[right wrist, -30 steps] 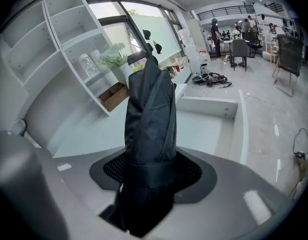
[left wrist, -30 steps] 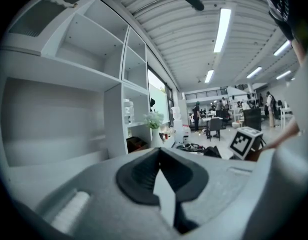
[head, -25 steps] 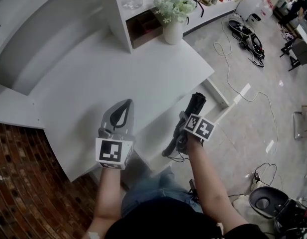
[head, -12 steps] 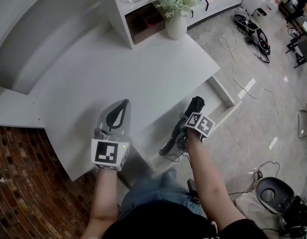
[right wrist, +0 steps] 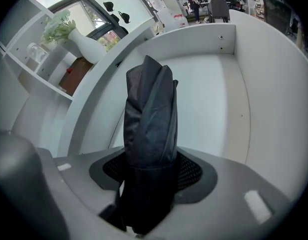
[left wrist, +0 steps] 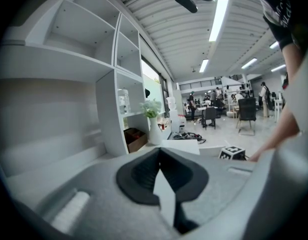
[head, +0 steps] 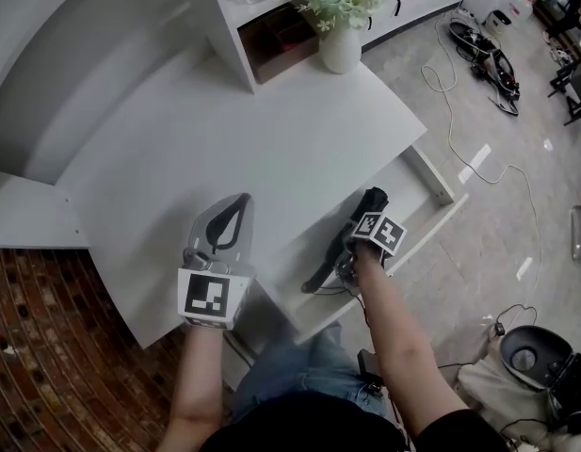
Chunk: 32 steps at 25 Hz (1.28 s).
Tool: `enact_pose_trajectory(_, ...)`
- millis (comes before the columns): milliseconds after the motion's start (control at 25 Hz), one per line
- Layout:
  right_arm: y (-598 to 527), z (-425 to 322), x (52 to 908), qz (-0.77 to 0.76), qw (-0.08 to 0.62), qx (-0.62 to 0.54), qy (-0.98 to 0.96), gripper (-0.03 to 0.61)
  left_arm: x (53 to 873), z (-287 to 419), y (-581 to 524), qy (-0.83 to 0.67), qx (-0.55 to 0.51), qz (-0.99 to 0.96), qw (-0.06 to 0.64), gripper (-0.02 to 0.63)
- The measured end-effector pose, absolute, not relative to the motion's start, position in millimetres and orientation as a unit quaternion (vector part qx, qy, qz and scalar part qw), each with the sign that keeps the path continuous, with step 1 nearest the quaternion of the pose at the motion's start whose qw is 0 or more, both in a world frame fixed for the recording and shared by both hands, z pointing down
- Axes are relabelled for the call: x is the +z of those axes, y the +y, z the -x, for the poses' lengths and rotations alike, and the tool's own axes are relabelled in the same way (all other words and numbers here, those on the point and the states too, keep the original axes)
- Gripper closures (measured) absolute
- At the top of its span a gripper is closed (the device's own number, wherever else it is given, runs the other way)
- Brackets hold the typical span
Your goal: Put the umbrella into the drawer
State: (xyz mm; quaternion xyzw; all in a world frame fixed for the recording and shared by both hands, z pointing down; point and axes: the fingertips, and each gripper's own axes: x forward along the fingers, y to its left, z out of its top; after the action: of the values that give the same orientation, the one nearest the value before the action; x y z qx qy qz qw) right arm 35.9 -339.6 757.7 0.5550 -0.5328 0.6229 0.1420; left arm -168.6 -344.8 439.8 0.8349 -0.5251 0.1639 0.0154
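My right gripper (right wrist: 149, 176) clamps the folded umbrella (right wrist: 150, 114), nose angled into the open drawer (right wrist: 213, 109) for laying flat; left gripper (left wrist: 161, 156) empty, jaws together, kept clear

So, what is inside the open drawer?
The drawer shows only its bare white bottom and walls. The folded umbrella, gripped in the right claw, hangs over it and covers the part beneath.

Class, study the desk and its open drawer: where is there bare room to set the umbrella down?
The drawer floor beneath the umbrella is bare up to its far wall. The desk top is free between the left gripper and the vase. It is crowded only at the back, by the vase and shelf unit.
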Motion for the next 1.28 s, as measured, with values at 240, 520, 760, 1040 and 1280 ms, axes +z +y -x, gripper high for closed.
enact_pose_trajectory(240,-335.5,-35.8,767.1,-0.552,0.123,0.65,-0.507,0.313,443.8,173.3,-343.1,-0.526,0.17,-0.833,0.028,0.614)
enact_pose_trajectory(520,-338.7,-30.7,741.1,-0.542,0.125,0.631,-0.541,0.278,435.4,174.1,-342.6,-0.529,0.152,-0.835,0.009,0.614)
enact_pose_trajectory(760,-329.2,-36.3,714.6,-0.54,0.114,0.63,-0.546,0.278,419.4,166.3,-336.9,-0.526,0.143,-0.839,-0.008,0.612)
enact_pose_trajectory(1040,-326.1,-40.8,666.0,-0.534,0.09,0.612,-0.576,0.278,398.0,155.3,-327.1,-0.524,0.124,-0.843,-0.022,0.614)
enact_pose_trajectory(1280,-327.1,-44.2,615.5,-0.53,0.069,0.572,-0.622,0.278,378.9,148.9,-325.7,-0.523,0.108,-0.845,-0.037,0.614)
